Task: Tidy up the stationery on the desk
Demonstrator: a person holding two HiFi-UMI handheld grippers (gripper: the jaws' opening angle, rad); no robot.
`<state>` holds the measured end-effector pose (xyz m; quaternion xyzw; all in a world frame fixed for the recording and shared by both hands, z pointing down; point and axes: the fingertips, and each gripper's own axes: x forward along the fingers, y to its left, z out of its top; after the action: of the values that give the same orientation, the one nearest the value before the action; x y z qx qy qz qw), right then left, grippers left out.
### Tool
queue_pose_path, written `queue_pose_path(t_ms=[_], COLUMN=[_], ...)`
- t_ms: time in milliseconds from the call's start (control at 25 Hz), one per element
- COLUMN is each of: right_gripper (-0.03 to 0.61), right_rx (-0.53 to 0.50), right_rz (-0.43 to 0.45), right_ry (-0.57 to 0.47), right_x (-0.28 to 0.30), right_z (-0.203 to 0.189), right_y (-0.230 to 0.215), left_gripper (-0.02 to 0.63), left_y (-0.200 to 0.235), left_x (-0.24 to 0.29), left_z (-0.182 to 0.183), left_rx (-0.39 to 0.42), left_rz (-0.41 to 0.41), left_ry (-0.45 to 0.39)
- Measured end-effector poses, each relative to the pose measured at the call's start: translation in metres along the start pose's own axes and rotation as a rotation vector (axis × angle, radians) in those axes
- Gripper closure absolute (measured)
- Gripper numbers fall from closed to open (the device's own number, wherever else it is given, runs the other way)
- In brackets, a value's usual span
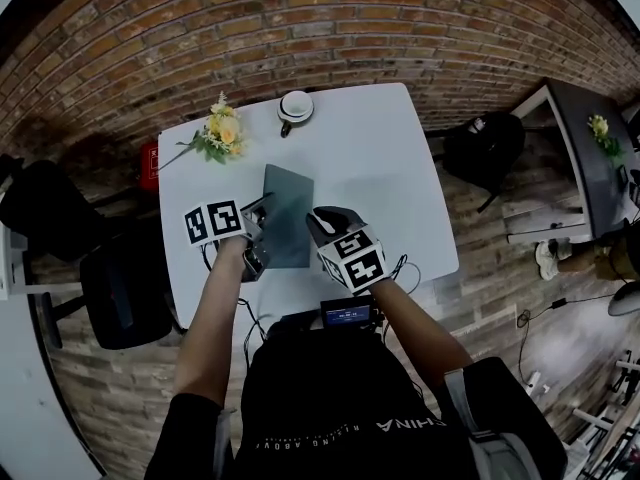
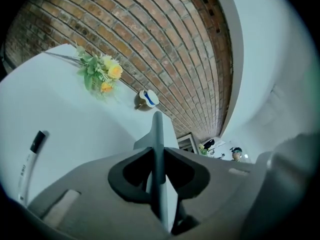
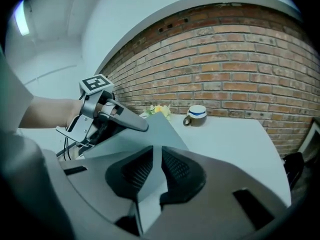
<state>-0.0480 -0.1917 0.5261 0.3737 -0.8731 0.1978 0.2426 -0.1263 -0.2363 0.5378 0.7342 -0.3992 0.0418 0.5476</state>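
The white tabletop [image 1: 400, 168] fills mid-frame, and the grey notebook [image 1: 288, 213] sits at its centre, tilted up between both grippers. The left gripper [image 2: 159, 171] and right gripper [image 3: 157, 171] each have their fingers clamped on an edge. It looks like the pick-up step. Next, both must move together. A marker [image 2: 31, 159] waits at lower left.

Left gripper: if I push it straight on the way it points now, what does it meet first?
The left gripper is clamped on the grey board, which leads. Past its far edge the line heads for the cup on the table; depth is unclear, so the table might come first.
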Motion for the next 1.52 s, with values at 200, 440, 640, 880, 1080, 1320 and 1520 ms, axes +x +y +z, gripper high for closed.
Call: queue_pose_path(t_ms=[200,440,640,880,1080,1320,1520], right_gripper=[0.517,0.517,0.517,0.517,0.517,0.517,0.517], right_rx=[0.049,0.078,0.094,0.096,0.102,0.107,0.117], right_rz=[-0.045,-0.091,-0.101,-0.085,-0.080,-0.078,-0.078], right_ry=[0.003,0.022,0.038,0.056,0.075,0.088,0.092], right_x=[-0.016,-0.034,-0.037,-0.027,-0.021,-0.014,-0.013], right_z=[-0.012,-0.026,-0.035,-0.039,-0.044,-0.047,-0.050], right_y=[-0.034,-0.070,-0.085,-0.084,-0.082,-0.083,-0.083], left_gripper=[0.538,0.538,0.538,0.540,0.543,0.541,0.492], left_y=[-0.021,-0.019,-0.004,0.021,0.044,0.062,0.076], left_x=[0.029,0.061,0.062,0.059,0.058,0.060,0.064], left_z=[-0.005,-0.013,-0.015,-0.018,-0.024,-0.028,-0.041], left_rx=[-0.123,-0.294,-0.296,-0.264,-0.229,-0.234,-0.175], left_rz=[-0.094,-0.164,-0.143,-0.071,0.006,0.037,0.094], left_ry=[-0.062,-0.155,-0.175,-0.152,-0.096,-0.073,0.013])
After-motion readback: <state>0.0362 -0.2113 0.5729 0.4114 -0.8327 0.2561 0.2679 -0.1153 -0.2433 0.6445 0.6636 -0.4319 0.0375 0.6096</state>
